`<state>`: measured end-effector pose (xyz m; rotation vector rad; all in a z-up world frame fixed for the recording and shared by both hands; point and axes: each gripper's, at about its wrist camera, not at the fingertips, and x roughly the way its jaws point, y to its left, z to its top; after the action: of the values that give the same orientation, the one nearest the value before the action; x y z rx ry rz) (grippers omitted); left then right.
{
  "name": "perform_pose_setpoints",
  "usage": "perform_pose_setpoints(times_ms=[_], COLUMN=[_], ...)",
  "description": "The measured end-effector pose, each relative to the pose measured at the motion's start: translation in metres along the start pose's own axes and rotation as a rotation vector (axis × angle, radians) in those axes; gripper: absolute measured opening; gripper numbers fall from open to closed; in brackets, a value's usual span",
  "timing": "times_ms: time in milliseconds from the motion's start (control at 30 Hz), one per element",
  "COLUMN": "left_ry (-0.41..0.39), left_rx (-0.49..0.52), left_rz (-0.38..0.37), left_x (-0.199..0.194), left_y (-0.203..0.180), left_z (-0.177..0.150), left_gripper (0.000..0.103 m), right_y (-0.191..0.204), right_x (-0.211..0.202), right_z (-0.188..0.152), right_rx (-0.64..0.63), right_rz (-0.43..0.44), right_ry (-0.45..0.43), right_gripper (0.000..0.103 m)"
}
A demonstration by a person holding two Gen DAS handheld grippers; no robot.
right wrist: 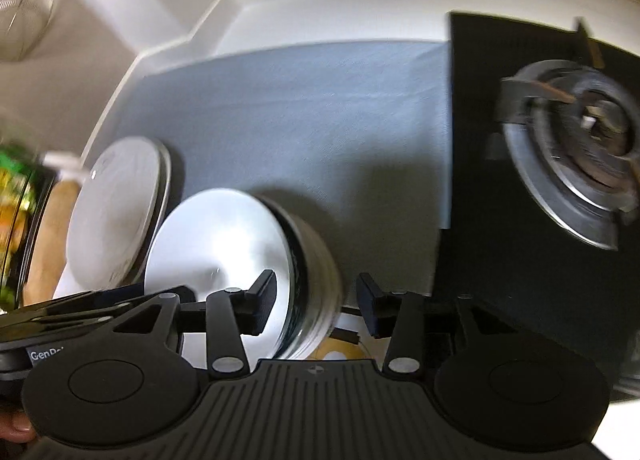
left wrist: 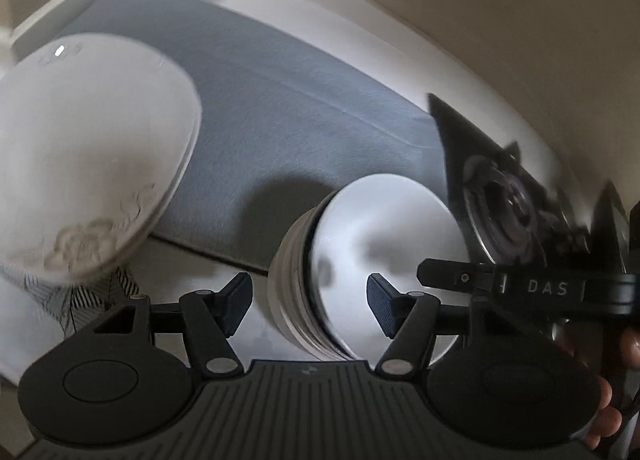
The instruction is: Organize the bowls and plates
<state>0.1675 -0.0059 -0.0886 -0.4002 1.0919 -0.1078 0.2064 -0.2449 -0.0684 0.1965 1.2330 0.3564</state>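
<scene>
On the white counter (left wrist: 360,55) a grey mat (left wrist: 248,91) lies beside a black stove burner (right wrist: 576,147). We see the bowl stack (left wrist: 360,260) between plates (left wrist: 88,163) and burner. Our left gripper (left wrist: 310,304) and right gripper (right wrist: 316,306) both gape, straddling its rim, pads clear

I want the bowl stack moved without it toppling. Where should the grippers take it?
Take the bowl stack by its ribbed side walls, one gripper on each side, coming from above. The top bowl's rim stands open upward, and the left gripper and right gripper already straddle opposite edges with open jaws.

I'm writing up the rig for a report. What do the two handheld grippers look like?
Both the left gripper and right gripper are matte black: ribbed bases, round side discs, silver-pinned linkages, dark textured pads. White lettering marks each one's side.
</scene>
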Motion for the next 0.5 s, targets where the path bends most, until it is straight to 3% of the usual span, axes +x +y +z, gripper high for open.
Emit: perform_pose_setpoints(times_ms=[200,433,500], left_ry=[-0.033,-0.065,-0.064], left_rx=[-0.108,-0.174,-0.184], left_rz=[0.031,0.02,0.01], left_x=[0.007,0.009,0.011], left_y=[0.003,0.007,0.007], left_z=[-0.014,-0.023,-0.025], left_gripper=[0.068,0.067,0.062], right_y=[0.002,0.009,0.011], right_x=[0.023,0.044,0.047], right_z=[0.012,0.015,0.015], right_rx=[-0.08,-0.159,-0.176], right_rz=[0.07,0.087,0.094], right_ry=[0.069,0.127,0.135], right_gripper=[0.047,0.053,0.055])
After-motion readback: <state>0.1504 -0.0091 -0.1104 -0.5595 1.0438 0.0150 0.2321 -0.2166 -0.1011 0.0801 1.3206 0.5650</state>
